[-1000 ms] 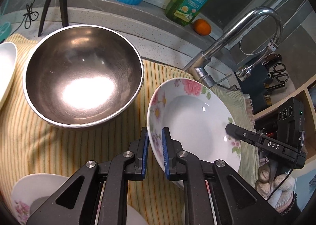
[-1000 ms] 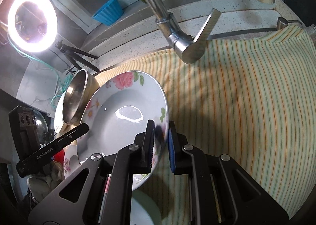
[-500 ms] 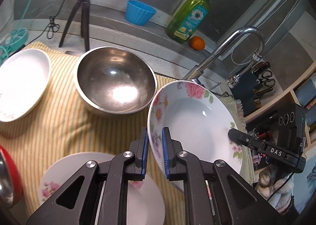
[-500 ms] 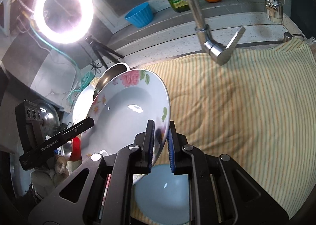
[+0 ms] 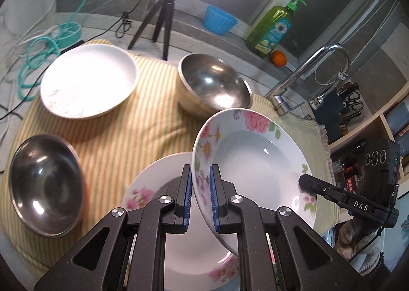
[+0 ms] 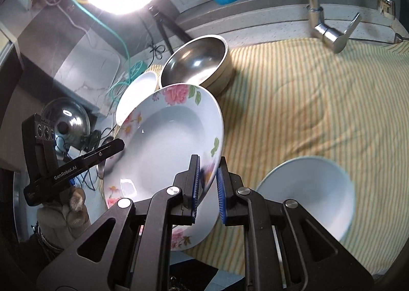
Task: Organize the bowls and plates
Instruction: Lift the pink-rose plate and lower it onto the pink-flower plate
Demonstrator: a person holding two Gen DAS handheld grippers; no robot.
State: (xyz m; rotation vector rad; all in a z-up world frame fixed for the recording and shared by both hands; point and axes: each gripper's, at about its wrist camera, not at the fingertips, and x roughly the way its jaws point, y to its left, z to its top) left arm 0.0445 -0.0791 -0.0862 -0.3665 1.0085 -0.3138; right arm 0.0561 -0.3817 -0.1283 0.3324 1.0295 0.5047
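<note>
Left wrist view: left gripper (image 5: 200,196) and right gripper (image 6: 207,186) both clamp the floral deep plate (image 5: 253,163) by opposite rims, carried above a matching floral plate (image 5: 153,188) — stacking not yet done; steel bowls (image 5: 214,84) remain scattered.

Both grippers have carried the floral plate (image 5: 255,163) back from the faucet (image 5: 306,73), above another floral plate (image 5: 158,188).

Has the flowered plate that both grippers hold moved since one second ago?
Yes. The flowered plate has drawn back from the faucet, toward the second floral plate lying on the cloth.
</note>
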